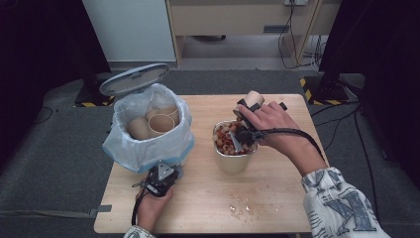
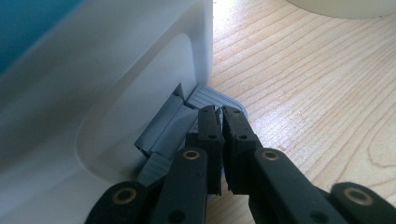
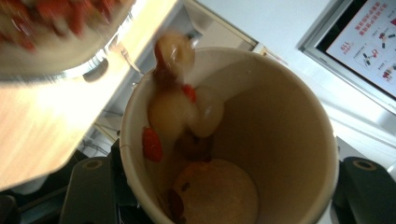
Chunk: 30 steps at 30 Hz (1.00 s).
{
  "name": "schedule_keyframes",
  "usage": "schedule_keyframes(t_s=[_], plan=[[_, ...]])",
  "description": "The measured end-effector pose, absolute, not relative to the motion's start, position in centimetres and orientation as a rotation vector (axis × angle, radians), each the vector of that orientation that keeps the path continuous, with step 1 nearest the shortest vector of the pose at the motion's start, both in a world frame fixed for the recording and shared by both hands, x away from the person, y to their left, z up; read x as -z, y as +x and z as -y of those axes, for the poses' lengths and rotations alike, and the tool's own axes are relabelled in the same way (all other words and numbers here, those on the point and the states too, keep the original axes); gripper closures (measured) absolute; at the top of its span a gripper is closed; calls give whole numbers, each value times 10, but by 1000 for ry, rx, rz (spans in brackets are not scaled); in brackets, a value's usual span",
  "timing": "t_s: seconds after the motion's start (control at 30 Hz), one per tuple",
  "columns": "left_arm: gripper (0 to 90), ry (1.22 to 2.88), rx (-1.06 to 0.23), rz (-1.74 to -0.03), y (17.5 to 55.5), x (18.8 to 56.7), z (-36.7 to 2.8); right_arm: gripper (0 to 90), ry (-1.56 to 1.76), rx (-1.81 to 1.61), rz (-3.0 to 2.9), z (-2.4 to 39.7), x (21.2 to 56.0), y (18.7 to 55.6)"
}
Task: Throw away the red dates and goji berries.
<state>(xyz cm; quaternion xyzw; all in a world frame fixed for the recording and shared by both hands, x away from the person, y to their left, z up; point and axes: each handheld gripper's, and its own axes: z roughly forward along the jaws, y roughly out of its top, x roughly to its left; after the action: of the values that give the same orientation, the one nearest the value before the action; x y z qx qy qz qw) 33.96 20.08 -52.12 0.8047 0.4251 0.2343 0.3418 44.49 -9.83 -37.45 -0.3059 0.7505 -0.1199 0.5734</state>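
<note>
From above, the right gripper (image 1: 246, 120) clamps a paper cup (image 1: 254, 99) tipped over the metal pot (image 1: 233, 154); the left gripper (image 1: 159, 179) sits at the bin's (image 1: 148, 144) base. Its own view: jaws closed, pressing the grey pedal (image 2: 212, 95). Right gripper view: the cup (image 3: 261, 140) between the jaws holds food pieces (image 3: 187, 112), seemingly sliding out.

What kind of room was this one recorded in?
Probably a lab or office set up for recording: a small wooden table on grey carpet, cables on the floor, a pedal bin for paper cups.

Tool holds tipped paper cup (image 3: 261, 140), food pieces (image 3: 184, 112) sliding out.
</note>
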Motion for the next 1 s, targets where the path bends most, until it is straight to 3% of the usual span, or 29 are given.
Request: schedule_keyframes(t_s=[1.0], plan=[[855, 2097, -613, -1104, 339, 521, -201, 337, -301, -124, -1926, 120, 341, 463]])
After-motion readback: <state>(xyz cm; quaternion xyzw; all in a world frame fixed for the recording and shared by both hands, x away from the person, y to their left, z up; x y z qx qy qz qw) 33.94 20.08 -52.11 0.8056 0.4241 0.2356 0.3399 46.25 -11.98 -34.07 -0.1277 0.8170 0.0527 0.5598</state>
